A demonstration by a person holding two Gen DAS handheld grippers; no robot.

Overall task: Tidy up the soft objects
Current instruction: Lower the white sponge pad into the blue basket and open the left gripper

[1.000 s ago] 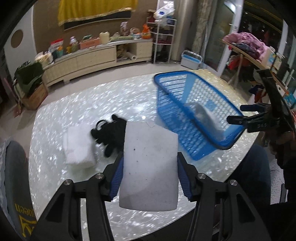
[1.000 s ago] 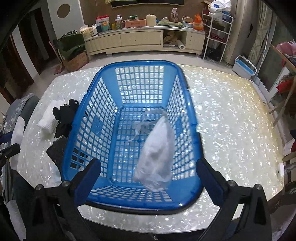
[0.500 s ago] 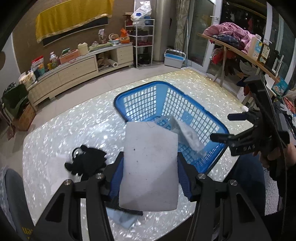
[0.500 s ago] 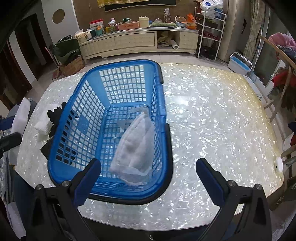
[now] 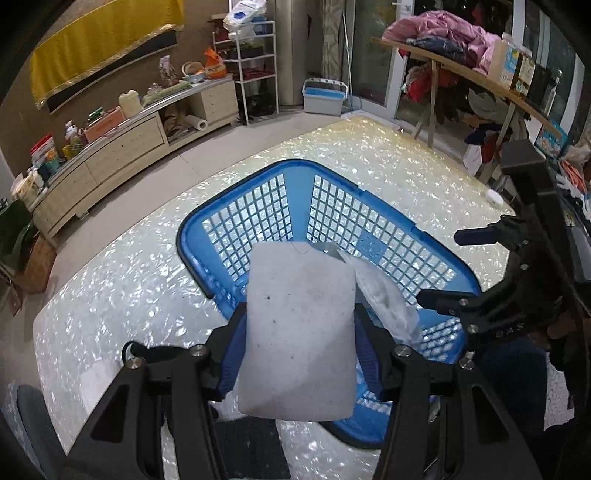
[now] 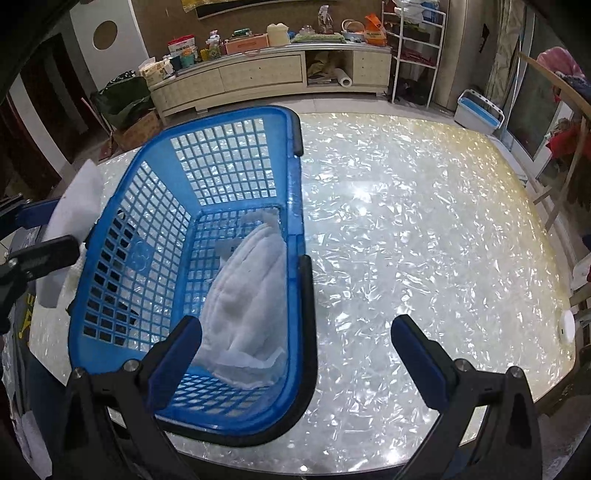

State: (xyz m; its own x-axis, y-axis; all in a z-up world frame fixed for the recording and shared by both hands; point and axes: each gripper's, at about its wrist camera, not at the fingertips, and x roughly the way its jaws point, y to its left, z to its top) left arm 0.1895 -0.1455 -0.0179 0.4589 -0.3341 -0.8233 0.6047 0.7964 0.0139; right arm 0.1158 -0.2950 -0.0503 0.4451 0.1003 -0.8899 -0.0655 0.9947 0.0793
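white foam pad (image 5: 299, 328) clamped flat between left gripper (image 5: 299, 354) pads, jaws part-open to its width, held over blue basket (image 5: 373, 206) near rim, likely for a drop. right gripper (image 6: 295, 354) jaws wide, empty, above table (image 6: 424, 221) beside basket. count: one pad held, one white cloth (image 6: 247, 306) in basket, one basket.

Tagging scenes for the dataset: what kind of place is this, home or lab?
Most likely a lived-in home, a living or dining room. A long low cabinet along the wall is crowded with household clutter, clothes are piled on a shelf by the glass doors, and the basket sits on a glossy shell-pattern table.
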